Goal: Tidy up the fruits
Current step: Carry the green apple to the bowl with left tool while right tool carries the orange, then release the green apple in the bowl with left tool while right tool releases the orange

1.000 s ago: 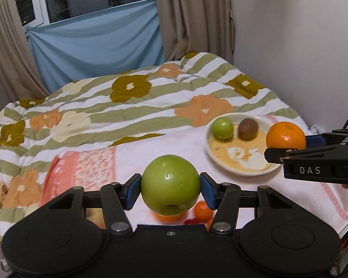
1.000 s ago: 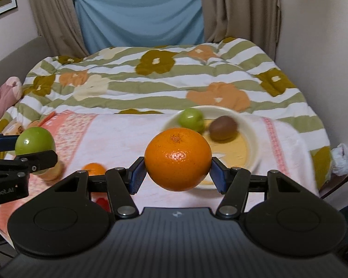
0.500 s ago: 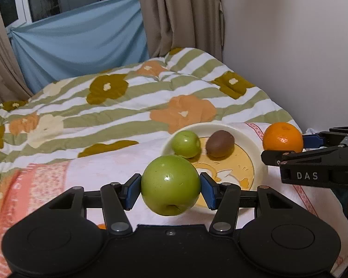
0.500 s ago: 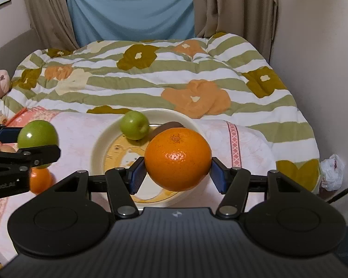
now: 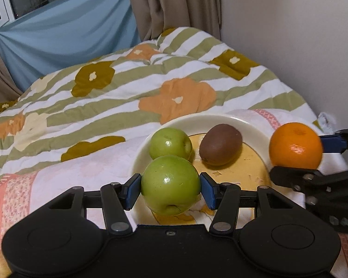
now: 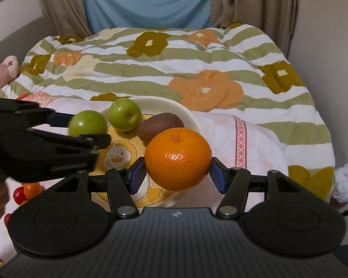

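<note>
Left gripper (image 5: pixel 171 191): clamped on green apple (image 5: pixel 171 185), centre frame, over plate (image 5: pixel 204 119). Right gripper (image 6: pixel 177 176): clamped on orange (image 6: pixel 177 158), centre frame. Plate holds second apple (image 5: pixel 170 143) and kiwi (image 5: pixel 221 147).

Both tools are matte black plastic. The left gripper (image 5: pixel 171 191) has two round embossed discs on its smooth body, silver pivot screws on its linkage arms, and blue ribbed pads (image 5: pixel 132 191). The right gripper (image 6: pixel 177 173) matches (though its housing is ribbed), with pale lettering on its side.
</note>
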The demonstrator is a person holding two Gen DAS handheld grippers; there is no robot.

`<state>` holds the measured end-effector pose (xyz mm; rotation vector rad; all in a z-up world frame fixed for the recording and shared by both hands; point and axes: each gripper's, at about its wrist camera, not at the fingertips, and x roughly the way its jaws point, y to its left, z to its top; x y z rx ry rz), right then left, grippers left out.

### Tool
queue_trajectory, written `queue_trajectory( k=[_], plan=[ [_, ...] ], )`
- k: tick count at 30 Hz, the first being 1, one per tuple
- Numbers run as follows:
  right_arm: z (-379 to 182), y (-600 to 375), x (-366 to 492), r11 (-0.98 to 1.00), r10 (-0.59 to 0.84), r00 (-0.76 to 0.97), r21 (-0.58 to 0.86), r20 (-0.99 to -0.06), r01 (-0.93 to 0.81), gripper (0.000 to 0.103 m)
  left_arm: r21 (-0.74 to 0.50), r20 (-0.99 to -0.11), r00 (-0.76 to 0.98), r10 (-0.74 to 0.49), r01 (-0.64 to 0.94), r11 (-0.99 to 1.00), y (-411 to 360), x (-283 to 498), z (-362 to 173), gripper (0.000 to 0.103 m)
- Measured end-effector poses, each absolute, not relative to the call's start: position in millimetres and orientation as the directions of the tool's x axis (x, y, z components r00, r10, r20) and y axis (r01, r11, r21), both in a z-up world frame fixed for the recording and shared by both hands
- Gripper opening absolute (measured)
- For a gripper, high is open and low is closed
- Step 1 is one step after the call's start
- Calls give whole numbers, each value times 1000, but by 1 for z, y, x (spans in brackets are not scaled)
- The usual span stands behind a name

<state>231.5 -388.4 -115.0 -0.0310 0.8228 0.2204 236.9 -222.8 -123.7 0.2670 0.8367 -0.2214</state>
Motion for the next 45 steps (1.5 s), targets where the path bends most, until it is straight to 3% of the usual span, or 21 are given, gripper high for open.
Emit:
queue_trajectory(
  k=[9,13,45],
  plan=[
    [-122,-395,246,975,191,644,70,-741,-209,74,157,-793,607,-56,292,943,-227,251,-141,59],
    [-121,-399,249,976,187,643,68,-742,-205,74,186,-757,651,-54,293,938,-227,244,-129,86],
    [-147,-360,267,955,203,615,14,-761,-298,75,131,-781,624,-17,190,973,-183,192,-115,92]
  ],
)
